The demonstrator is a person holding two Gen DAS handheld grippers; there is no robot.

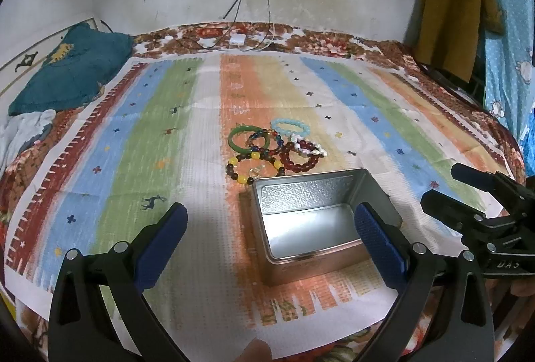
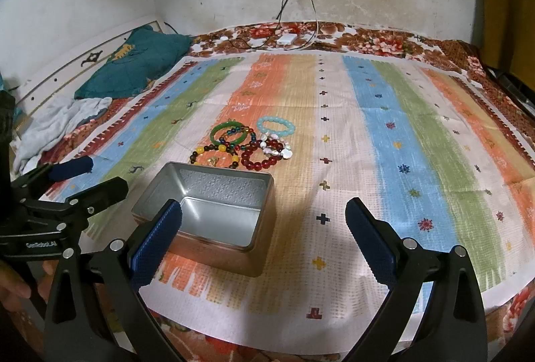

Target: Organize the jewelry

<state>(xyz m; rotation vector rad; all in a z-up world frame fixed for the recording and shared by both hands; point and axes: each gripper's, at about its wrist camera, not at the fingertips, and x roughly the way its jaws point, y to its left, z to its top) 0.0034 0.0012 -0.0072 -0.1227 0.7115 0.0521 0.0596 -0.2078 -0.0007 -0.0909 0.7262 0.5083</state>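
Observation:
An open, empty metal tin (image 1: 321,218) stands on the striped cloth; it also shows in the right wrist view (image 2: 214,214). Just beyond it lies a cluster of bracelets: a green bangle (image 1: 245,137), a light blue bead bracelet (image 1: 290,126), a dark red bead bracelet (image 1: 298,158), a yellow and brown bead bracelet (image 1: 249,166) and a white one. The cluster shows in the right wrist view (image 2: 247,144) too. My left gripper (image 1: 271,214) is open and empty, held before the tin. My right gripper (image 2: 264,211) is open and empty, to the tin's right.
The striped cloth (image 1: 140,161) covers a floral bed. A teal pillow (image 1: 73,71) and crumpled clothes (image 2: 57,124) lie at the far left. A charger and cables (image 1: 239,39) lie by the wall. Hanging clothes (image 1: 468,10) are at the right.

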